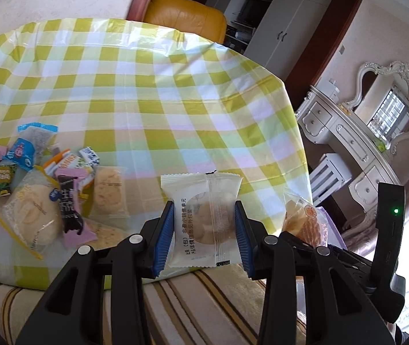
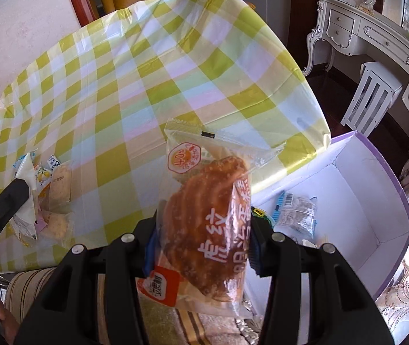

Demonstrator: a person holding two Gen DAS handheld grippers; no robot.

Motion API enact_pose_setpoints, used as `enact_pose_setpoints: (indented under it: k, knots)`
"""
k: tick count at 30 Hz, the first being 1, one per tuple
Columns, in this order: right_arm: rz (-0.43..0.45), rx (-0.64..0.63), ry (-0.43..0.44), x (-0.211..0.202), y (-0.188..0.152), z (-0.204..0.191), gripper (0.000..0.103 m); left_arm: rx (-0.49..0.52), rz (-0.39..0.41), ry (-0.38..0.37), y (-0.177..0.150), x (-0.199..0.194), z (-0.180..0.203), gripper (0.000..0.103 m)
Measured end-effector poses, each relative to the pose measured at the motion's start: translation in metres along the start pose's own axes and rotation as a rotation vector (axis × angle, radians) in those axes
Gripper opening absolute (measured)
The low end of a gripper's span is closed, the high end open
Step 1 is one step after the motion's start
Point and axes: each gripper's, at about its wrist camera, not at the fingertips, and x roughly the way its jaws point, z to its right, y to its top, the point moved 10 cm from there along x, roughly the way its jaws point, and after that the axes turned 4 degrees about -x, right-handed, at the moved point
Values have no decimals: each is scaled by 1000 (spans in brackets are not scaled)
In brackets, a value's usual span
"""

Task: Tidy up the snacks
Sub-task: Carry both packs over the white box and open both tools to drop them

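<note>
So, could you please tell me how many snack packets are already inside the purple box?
2 visible: a clear, blue-edged packet on the floor of the purple box, and a dark packet beside it, mostly hidden by the right gripper. More may be hidden.

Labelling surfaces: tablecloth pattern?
Yellow-green and white checks on the tablecloth; right wrist view shows it best.

Right hand-held gripper (image 2: 201,244): blue pads mostly hidden behind cake pack (image 2: 204,224); pack's lower end runs down behind gripper body. Box (image 2: 357,178): near end cut off behind gripper, contents partly hidden; small print on packet (image 2: 296,212) inside too small to read. Pile (image 1: 46,189): wrappers overlap, lower ones half covered, labels too small to read. Left view: cake pack (image 1: 305,221) partly behind right gripper's body. Worktop (image 1: 147,86): near edge hidden by left hand-held gripper (image 1: 204,230).
</note>
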Motion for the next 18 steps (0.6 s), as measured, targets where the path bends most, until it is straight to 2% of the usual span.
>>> enact_pose_setpoints:
  k: [11,18]
  knots:
    - [-64,102,-159,3,-23,89,48,104,-186,-187,-43,43,88,39]
    - [-116,141,-232,13,-38,130,48,159,-276,-233,-68,66,120,39]
